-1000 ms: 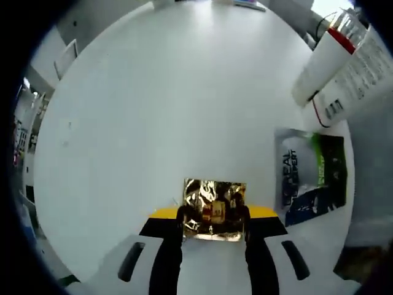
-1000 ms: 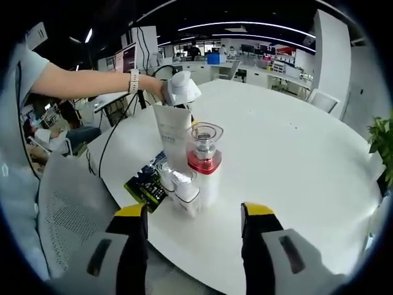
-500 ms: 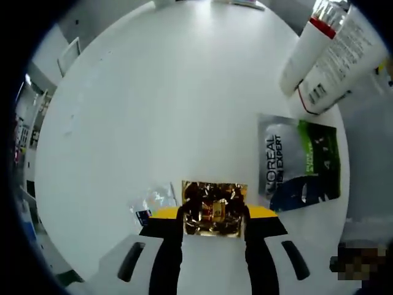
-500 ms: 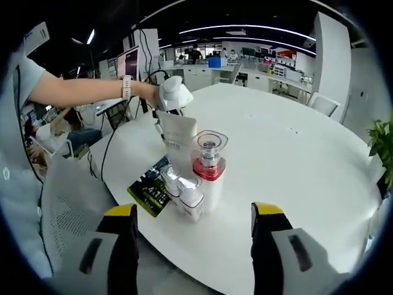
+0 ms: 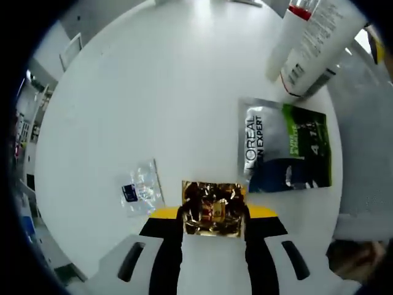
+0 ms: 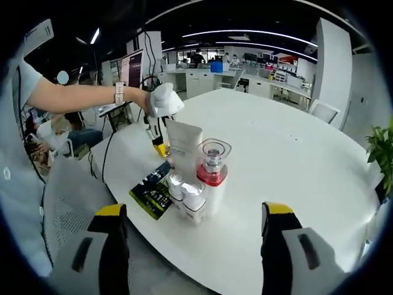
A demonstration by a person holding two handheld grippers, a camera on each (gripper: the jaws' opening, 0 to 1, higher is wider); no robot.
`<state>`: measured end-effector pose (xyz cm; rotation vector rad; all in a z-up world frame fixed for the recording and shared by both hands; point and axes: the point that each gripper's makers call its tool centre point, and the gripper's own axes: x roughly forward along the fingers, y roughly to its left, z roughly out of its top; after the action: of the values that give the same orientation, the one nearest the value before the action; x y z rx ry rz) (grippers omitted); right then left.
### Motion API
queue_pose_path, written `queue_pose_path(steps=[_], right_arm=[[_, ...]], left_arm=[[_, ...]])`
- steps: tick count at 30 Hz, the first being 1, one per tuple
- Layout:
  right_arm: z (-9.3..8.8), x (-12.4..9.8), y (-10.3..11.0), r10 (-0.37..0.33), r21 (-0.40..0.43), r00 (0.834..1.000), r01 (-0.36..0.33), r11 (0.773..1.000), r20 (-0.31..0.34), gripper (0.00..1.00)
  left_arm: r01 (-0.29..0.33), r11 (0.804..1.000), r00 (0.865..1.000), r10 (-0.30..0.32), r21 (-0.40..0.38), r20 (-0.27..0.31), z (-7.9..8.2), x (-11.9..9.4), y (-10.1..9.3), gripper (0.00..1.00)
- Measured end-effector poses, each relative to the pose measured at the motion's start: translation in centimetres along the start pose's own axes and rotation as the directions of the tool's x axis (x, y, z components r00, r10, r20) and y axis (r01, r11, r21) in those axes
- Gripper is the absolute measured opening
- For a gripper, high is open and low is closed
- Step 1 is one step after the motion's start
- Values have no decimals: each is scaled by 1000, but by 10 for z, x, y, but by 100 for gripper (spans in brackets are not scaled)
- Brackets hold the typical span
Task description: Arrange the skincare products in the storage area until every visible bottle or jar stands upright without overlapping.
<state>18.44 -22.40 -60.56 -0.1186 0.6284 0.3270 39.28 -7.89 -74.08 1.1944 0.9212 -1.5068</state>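
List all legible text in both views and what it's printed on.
"L'OREAL" and "EXPERT", partly cut off, on the flat silver-green sachet lying on the white table.
Large digits, possibly "4" and "1", on the sachet's green panel: not sure.
Fine print on the white tube: too small to read.
Label on the small clear packet: blurred.
Print on the gold packet in the left gripper: unreadable.

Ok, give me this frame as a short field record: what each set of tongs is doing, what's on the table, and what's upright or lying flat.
left tongs: shut on a gold foil packet, above the table
right tongs: open, holding nothing, short of the bottle group
upright: white tube, red-collared bottle, two small bottles, clustered closely
flat: green and silver sachet, small clear sachet
task state: packets not yet placed
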Motion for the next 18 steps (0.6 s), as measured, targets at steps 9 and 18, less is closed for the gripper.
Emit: queue_pose_path(steps=[9,18], right_arm=[[10,-4,2,4,-5,999,-4,1000,34,97],[16,-6,6,2,-20,998,-1,1000,56,99]], left_arm=[[7,1000,1000,-7,-5,-5,-11,-5,-12,36],[-2,1000,999,3,22,-48,-20,-4,-27,36]])
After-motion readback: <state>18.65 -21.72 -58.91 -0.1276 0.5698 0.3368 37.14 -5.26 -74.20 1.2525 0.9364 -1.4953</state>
